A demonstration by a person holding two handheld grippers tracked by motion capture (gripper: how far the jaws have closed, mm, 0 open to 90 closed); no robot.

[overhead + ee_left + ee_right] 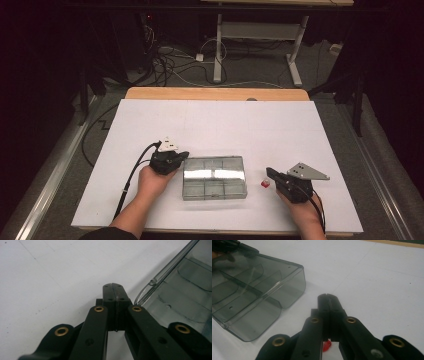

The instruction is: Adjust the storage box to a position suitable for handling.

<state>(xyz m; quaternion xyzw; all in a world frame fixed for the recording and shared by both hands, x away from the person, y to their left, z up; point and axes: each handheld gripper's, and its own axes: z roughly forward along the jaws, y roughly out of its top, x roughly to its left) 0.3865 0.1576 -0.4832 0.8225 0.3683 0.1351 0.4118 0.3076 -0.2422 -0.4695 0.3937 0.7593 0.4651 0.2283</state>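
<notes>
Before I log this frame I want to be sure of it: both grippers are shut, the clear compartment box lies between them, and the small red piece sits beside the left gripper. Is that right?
One detail is wrong. The small red piece sits beside the right gripper, not the left gripper, as the high view shows. Both grippers are shut and the clear compartment box lies between them.

White sheet [215,120] over wooden table [215,93]; floor cables [170,62] beyond.

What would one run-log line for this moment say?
left gripper: shut, empty, at left edge of clear divided box | right gripper: shut, empty, beside small red piece | box: on white table
</notes>
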